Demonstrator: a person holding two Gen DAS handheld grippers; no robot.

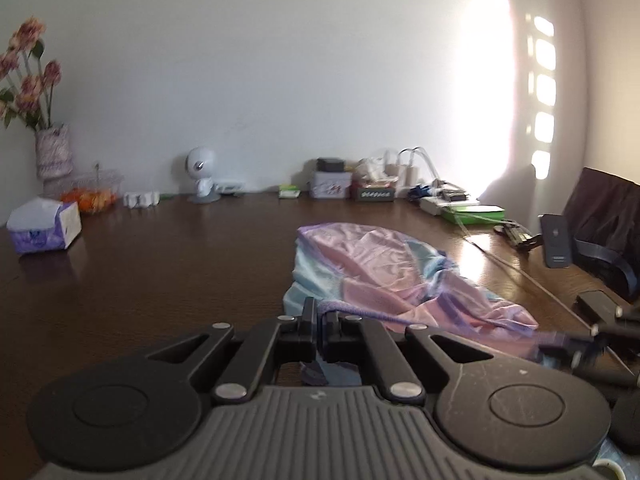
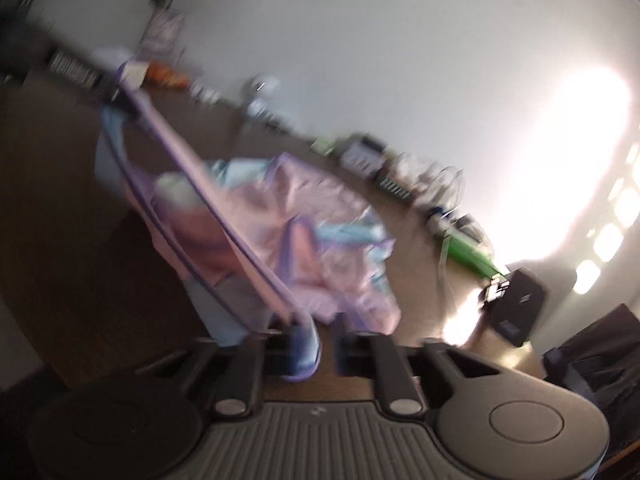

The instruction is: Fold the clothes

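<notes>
The pink, blue and purple garment lies crumpled on the dark wooden table, just ahead of the left gripper and slightly to its right; its long axis runs away from the tongs toward the wall, the far end rounded, the near end spilling rightward. A purple hem strip is stretched taut between the 2 tongs, running sideways to the right from the left gripper. The left gripper's fingers are nearly together, clenched on that purple edge, with blue cloth hanging beneath them. In the blurred right wrist view, the right gripper has purple-and-blue cloth bunched against its left finger; its fingers stand a little apart, and whether they truly pinch the fabric cannot be told. From there the strip climbs up-left to the other tongs
</notes>
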